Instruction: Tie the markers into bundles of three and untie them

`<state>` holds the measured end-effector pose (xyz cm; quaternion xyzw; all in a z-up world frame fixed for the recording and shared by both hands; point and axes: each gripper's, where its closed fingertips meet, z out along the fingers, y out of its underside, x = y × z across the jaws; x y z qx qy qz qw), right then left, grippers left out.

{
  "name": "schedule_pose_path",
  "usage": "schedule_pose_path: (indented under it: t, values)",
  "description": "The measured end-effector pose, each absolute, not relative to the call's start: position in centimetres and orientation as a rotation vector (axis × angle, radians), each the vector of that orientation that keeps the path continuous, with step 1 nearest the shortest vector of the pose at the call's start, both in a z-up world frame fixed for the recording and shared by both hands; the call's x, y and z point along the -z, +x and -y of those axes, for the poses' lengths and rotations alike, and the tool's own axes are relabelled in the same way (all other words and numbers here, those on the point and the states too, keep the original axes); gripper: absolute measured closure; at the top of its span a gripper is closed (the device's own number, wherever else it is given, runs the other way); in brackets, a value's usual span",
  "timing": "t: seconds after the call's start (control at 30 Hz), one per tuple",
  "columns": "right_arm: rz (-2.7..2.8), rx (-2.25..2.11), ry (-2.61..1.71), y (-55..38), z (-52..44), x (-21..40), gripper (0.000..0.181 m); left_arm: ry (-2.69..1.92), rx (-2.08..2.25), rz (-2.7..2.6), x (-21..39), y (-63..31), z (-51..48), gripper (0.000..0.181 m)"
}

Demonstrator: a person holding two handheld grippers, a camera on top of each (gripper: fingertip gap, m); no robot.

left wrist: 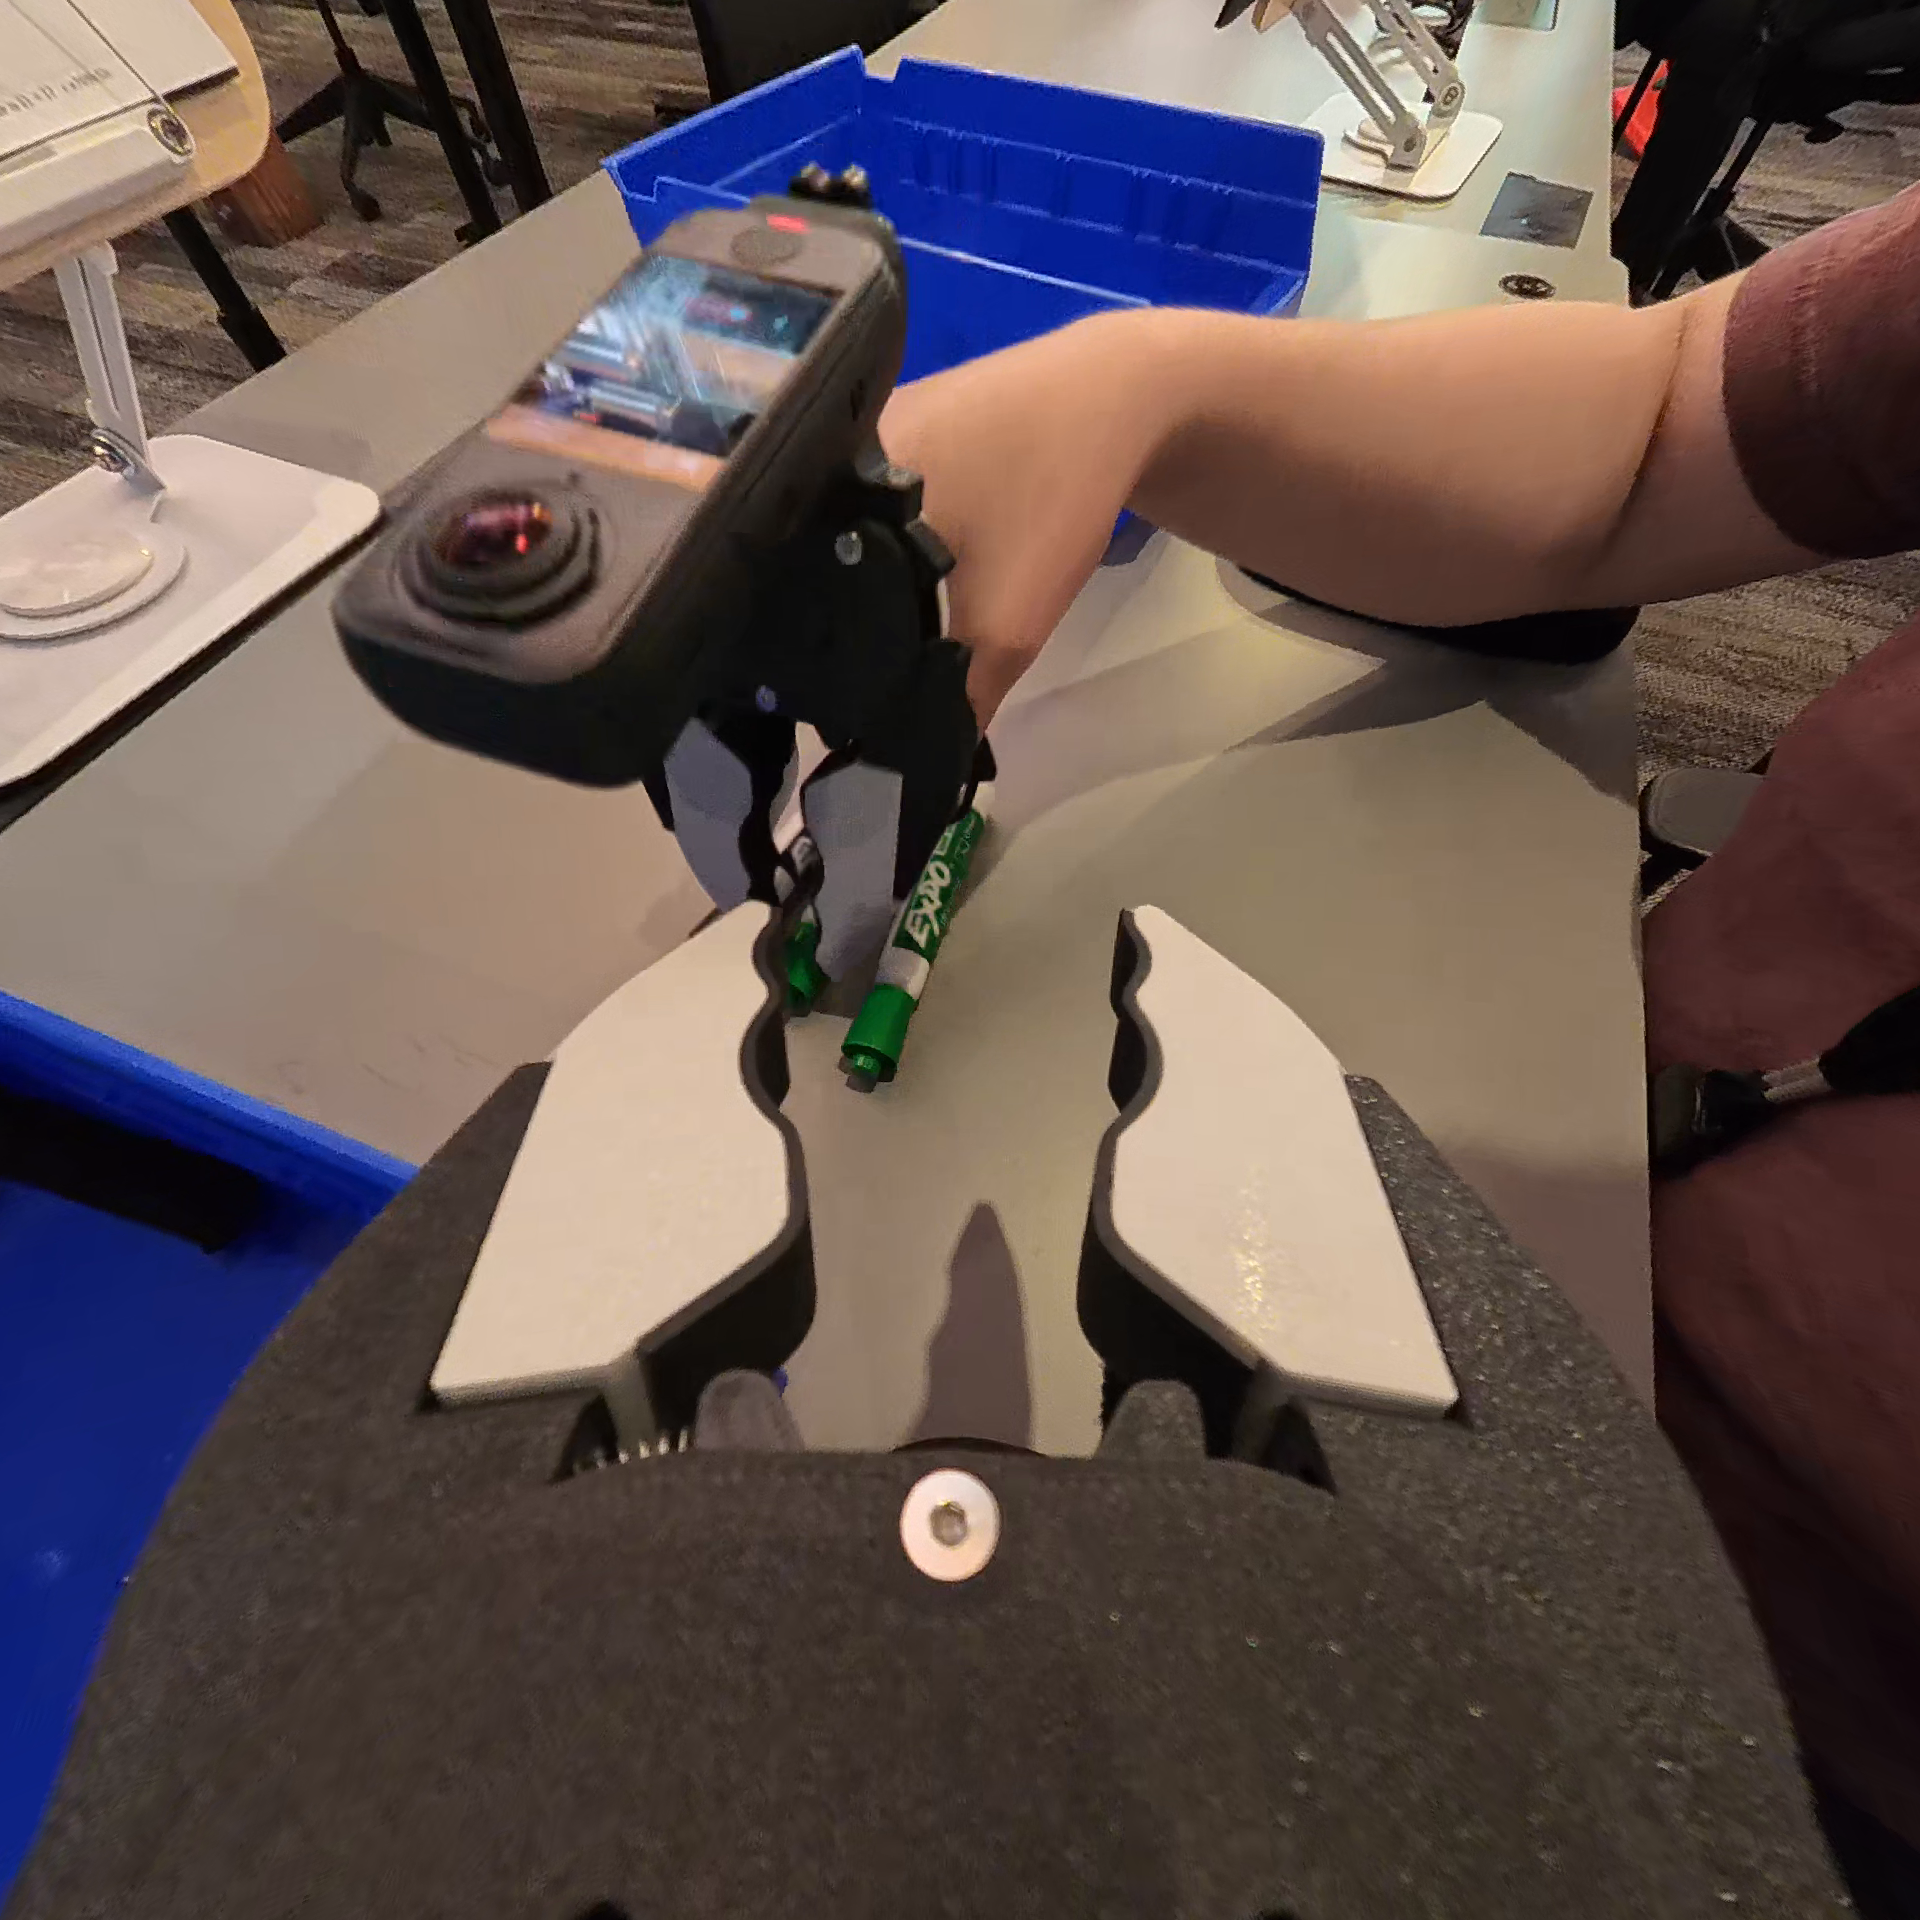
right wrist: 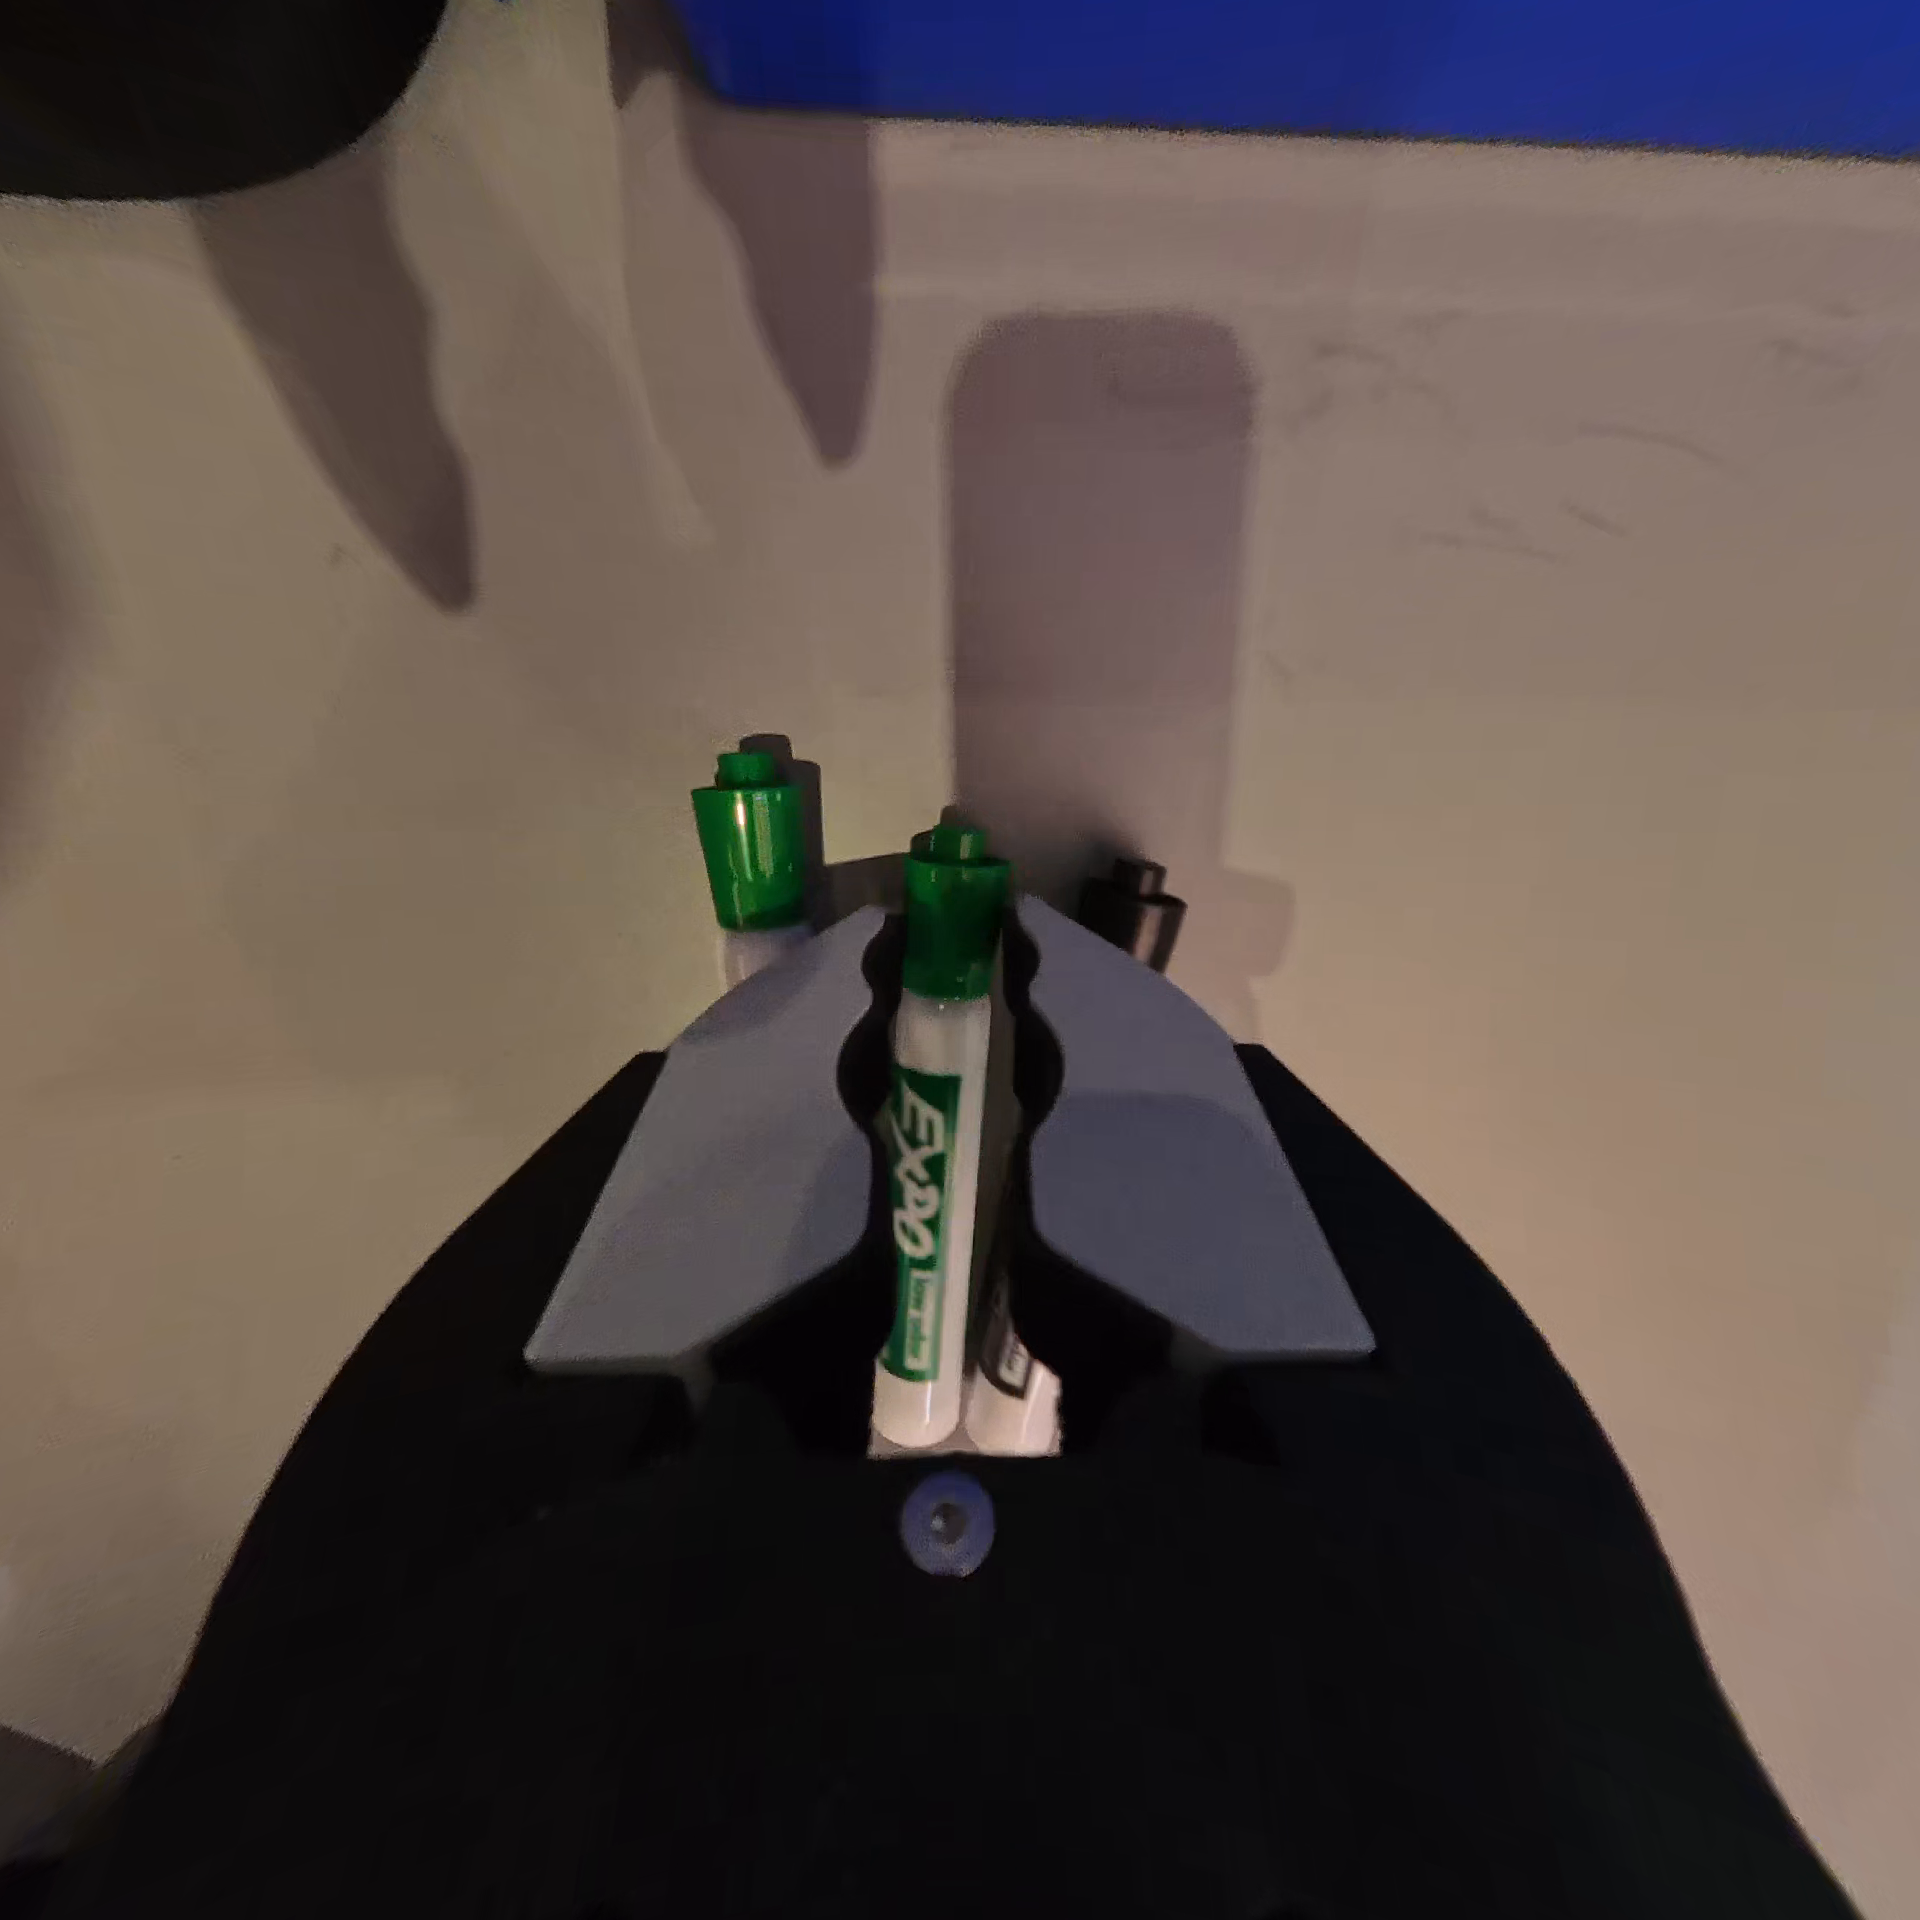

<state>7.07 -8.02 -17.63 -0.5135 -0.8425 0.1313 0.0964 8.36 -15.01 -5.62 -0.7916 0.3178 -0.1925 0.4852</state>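
In the right wrist view my right gripper (right wrist: 945,920) is shut on a green marker (right wrist: 935,1091) that lies lengthwise between its jaws. A second marker (right wrist: 1010,1377) lies pressed against it, mostly hidden. Another green marker (right wrist: 750,862) lies just outside the left finger, and a black marker (right wrist: 1132,909) just outside the right finger. In the left wrist view my left gripper (left wrist: 951,935) is open and empty, low over the grey table (left wrist: 1299,935). My right gripper (left wrist: 805,935), held by a hand (left wrist: 1039,488), points down at the markers just ahead. One green marker (left wrist: 914,940) lies beside it.
A blue bin (left wrist: 1101,125) stands on the table behind the right gripper. A second blue bin (left wrist: 156,1101) sits at my left and shows along the top of the right wrist view (right wrist: 1247,62). White stands (left wrist: 156,520) are at the far left and back. The person's arm (left wrist: 1403,468) crosses from the right. One gripper's finger ends stand about 15 cm off the other's.
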Motion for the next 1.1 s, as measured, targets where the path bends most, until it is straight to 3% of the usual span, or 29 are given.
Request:
schedule_pose_path:
  t: [0.2, 0.4, 0.6, 1.1]
  values:
    - [2.527, -0.408, -1.527, 6.3, 8.3, 17.5, 0.161, -1.943, 0.463, -0.791, 6.0, 8.5, 15.1, 0.121]
    - [2.220, -0.820, -1.439, 4.1, 8.6, 9.4, 0.162, -1.953, 0.470, -0.797, 6.1, 8.6, 15.4, 0.121]
    - [1.949, -1.190, -1.452, 4.7, 8.3, 6.0, 0.163, -1.992, 0.448, -0.811, 6.9, 8.8, 15.2, 0.120]
    - [1.929, -1.115, -1.635, 12.7, 6.9, 13.8, 0.159, -2.031, 0.440, -0.861, 8.1, 10.3, 14.8, 0.120]
